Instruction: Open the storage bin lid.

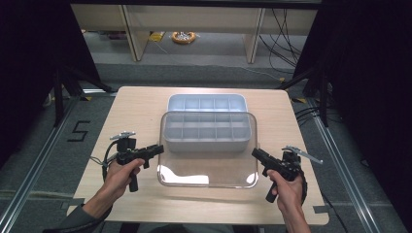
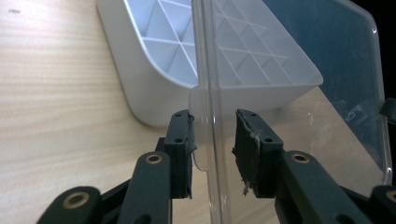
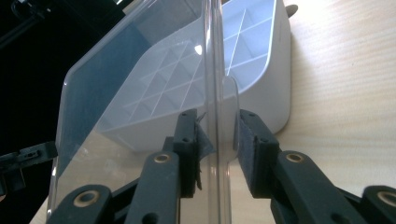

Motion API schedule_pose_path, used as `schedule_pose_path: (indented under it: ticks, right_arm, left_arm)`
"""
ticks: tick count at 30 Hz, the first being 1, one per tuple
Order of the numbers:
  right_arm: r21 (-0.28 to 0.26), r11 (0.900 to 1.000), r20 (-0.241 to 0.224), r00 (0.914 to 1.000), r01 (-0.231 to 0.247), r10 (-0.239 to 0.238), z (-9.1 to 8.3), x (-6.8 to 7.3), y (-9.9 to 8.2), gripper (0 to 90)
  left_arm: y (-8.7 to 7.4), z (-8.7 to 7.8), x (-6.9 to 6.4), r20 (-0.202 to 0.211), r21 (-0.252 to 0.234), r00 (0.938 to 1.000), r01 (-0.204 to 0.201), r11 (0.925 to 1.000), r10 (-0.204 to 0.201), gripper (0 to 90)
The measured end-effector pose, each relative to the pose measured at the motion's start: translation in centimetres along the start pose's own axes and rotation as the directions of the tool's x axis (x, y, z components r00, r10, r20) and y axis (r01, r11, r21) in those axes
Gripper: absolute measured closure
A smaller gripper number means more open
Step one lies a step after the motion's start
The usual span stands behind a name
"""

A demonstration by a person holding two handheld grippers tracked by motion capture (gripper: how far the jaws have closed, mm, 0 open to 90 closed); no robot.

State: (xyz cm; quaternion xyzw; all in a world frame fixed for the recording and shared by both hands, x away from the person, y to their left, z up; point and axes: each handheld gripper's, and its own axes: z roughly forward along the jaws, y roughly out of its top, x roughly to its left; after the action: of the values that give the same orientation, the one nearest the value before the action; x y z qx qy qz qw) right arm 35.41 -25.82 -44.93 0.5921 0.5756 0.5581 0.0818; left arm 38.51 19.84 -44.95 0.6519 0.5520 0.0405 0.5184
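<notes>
— Where are the grippers sitting right now?

— From the high view, my left gripper (image 1: 156,151) is just off one side edge of the clear, rounded-rectangle plastic lid (image 1: 208,150), and my right gripper (image 1: 256,154) is at the opposite side edge. A hand (image 1: 121,174) holds the left one and the other hand (image 1: 284,187) holds the right, both near my edge of the light wooden table (image 1: 141,104).

— Are they holding the lid?

— In the left gripper view, the jaws stand apart with the lid's edge (image 2: 211,116) running between them. A small clear tab on that edge lies against one pad; the other pad has a visible gap to the plastic. So that gripper is parted, straddling the edge, not clamped. The right gripper view is much the same: the lid's rim (image 3: 215,93) passes between the jaws, a tab rising just inside one pad, with space on both sides as far as I can tell. Parted too.

— And the tray?

— The pale grey plastic tray with a grid of small compartments (image 1: 207,104) sits just beyond both gripper tips. The lid overlaps its near half and leans on it, with the lid's near part down toward the table in front of the tray. Through the clear plastic I see the dividers from each gripper camera.
</notes>
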Motion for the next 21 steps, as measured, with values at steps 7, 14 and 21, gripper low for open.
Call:
schedule_pose_path:
  ticks: [7,14,21]
  right_arm:
    - [0.032,0.9994,-0.002,1.0000,-0.009,0.009,-0.4,0.3,-1.5,71.5]
    - [0.050,0.9986,-0.006,0.9998,-0.017,0.018,-0.8,0.1,-2.9,71.4]
    - [0.061,0.9975,-0.017,0.9991,-0.038,0.039,-1.6,0.1,-4.1,71.4]
  left_arm:
    - [-1.8,-0.8,0.5,-0.008,0.025,1.0000,-0.004,0.9997,0.004,66.1]
    - [-3.6,-1.4,0.6,-0.003,0.046,1.0000,0.009,0.9989,-0.008,65.8]
    - [-5.2,-1.7,0.6,0.003,0.057,0.9999,0.012,0.9983,-0.012,65.3]
